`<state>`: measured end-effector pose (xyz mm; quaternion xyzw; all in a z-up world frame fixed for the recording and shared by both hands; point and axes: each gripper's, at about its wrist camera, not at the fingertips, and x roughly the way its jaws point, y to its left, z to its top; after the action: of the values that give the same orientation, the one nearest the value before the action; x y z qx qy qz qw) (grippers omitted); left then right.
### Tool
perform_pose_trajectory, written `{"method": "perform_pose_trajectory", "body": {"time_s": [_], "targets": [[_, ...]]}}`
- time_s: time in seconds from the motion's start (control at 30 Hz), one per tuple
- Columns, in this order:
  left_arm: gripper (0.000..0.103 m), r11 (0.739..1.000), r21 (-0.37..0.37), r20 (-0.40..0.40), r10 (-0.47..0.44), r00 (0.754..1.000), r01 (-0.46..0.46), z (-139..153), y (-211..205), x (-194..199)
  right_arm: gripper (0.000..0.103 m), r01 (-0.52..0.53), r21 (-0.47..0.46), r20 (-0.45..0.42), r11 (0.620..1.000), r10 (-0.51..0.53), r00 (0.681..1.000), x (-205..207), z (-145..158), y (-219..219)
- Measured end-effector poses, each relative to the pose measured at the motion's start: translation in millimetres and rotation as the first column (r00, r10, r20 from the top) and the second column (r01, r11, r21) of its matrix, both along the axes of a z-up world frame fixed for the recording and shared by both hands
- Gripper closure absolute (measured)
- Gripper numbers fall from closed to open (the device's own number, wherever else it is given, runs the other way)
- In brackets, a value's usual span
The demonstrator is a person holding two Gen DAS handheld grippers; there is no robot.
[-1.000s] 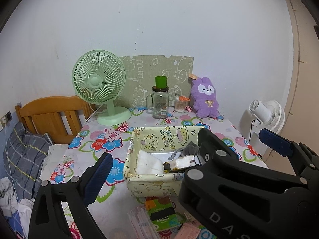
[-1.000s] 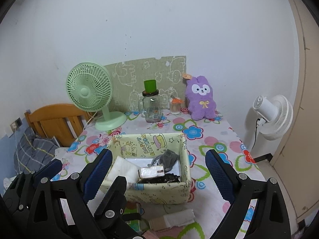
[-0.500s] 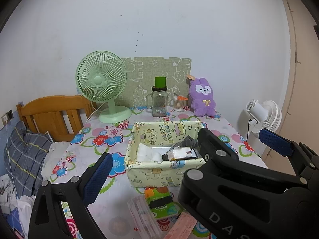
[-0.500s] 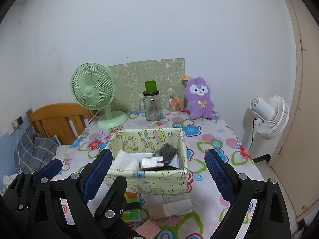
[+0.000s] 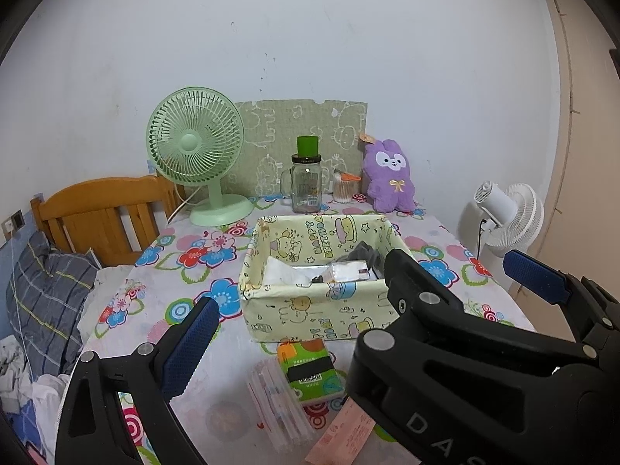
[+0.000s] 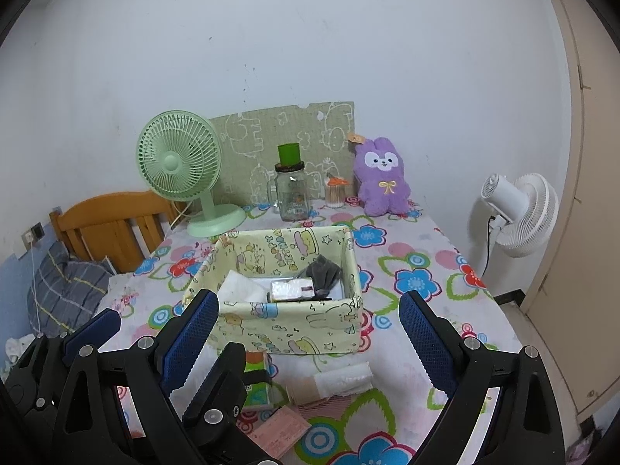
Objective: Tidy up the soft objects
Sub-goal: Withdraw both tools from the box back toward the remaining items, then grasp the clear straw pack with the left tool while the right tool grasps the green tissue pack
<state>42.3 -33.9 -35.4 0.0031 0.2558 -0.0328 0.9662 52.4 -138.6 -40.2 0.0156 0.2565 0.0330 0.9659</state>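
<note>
Fabric basket (image 6: 288, 312) sits mid-table on the floral tablecloth (image 6: 418, 255), already holding white tissue, a silvery pack and a grey cloth piece. Loose soft items lie at its 6 o'clock side: green tissue pack (image 5: 308, 372) touching a clear sleeve of sticks (image 5: 279, 407), a white tissue roll (image 6: 341, 379) and a pink slip (image 6: 281, 432).

Change over the last second: both cameras have pulled back and up. The basket has dropped lower and smaller in view, and the loose pile in front of it, barely in frame before, is now fully exposed. Nothing on the table has moved. Reads to me as a retreat after a drop-off and a re-aim at the remaining items, so the job looks partly done.

Left gripper (image 5: 356, 302): jaws spread wide, nothing between them, hanging above the table edge, touching nothing. Its right finger is hidden behind the other tool's body.

Right gripper (image 6: 310, 333): also wide apart and empty, basket front framed between the fingers, no contact.

Background at 12 o'clock: green fan (image 6: 182, 166), glass jar (image 6: 292, 193), purple plush (image 6: 381, 178) against the wall, all well apart from the grippers.
</note>
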Motion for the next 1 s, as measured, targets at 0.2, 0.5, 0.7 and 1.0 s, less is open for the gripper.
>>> {"method": "perform_pose_trajectory", "body": {"time_s": [0.2,0.5,0.7,1.0], "targets": [[0.004,1.000,0.000,-0.037,-0.024,0.999,0.024,-14,2,1,0.007,0.000,0.007,-0.029,1.000,0.000,1.000,-1,-14,1],[0.005,1.000,-0.002,-0.075,-0.020,0.997,0.019,-35,5,1,0.007,-0.014,0.005,-0.082,1.000,0.014,0.997,0,-38,5],[0.007,1.000,-0.001,-0.113,-0.016,0.993,0.016,-53,8,4,0.007,-0.008,-0.001,-0.120,1.000,0.008,0.993,3,-57,7],[0.011,1.000,0.001,-0.163,-0.008,0.987,0.008,-74,14,8,0.007,-0.011,0.010,-0.152,1.000,0.013,0.988,8,-76,9]]}}
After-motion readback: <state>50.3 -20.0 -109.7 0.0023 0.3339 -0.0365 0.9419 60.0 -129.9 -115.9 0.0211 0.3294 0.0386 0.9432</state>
